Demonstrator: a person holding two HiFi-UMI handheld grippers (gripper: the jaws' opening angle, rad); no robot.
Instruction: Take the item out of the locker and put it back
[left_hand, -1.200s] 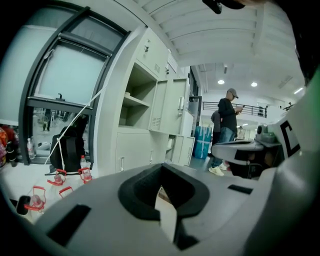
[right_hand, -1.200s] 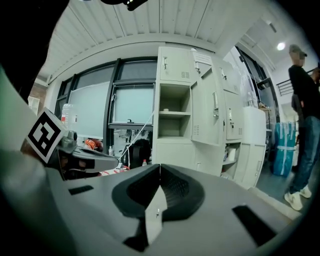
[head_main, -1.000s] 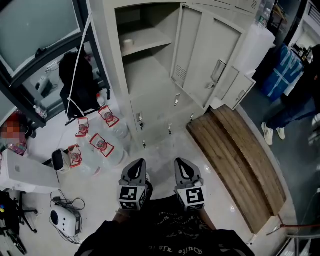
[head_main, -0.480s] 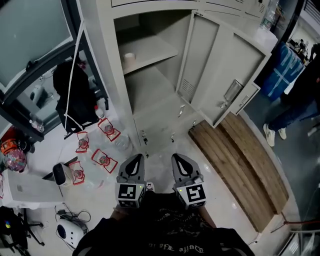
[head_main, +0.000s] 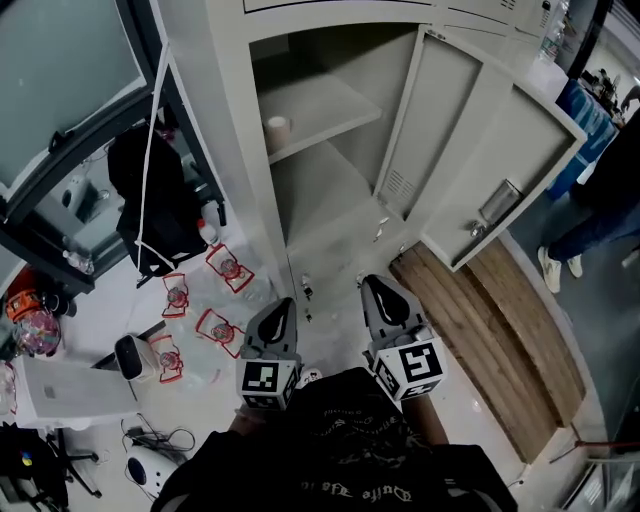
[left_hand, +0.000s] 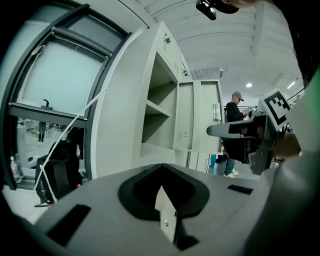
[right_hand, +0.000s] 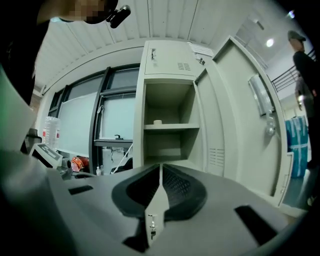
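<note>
Your left gripper (head_main: 278, 318) and right gripper (head_main: 385, 300) are both pinched closed and empty, short of the open locker (head_main: 225, 120). The item, possibly a small tape roll (head_main: 277, 131), sits on the locker's upper shelf (head_main: 330, 105) by the left wall. It is likely light and rigid, so pinch across its rim.
</note>
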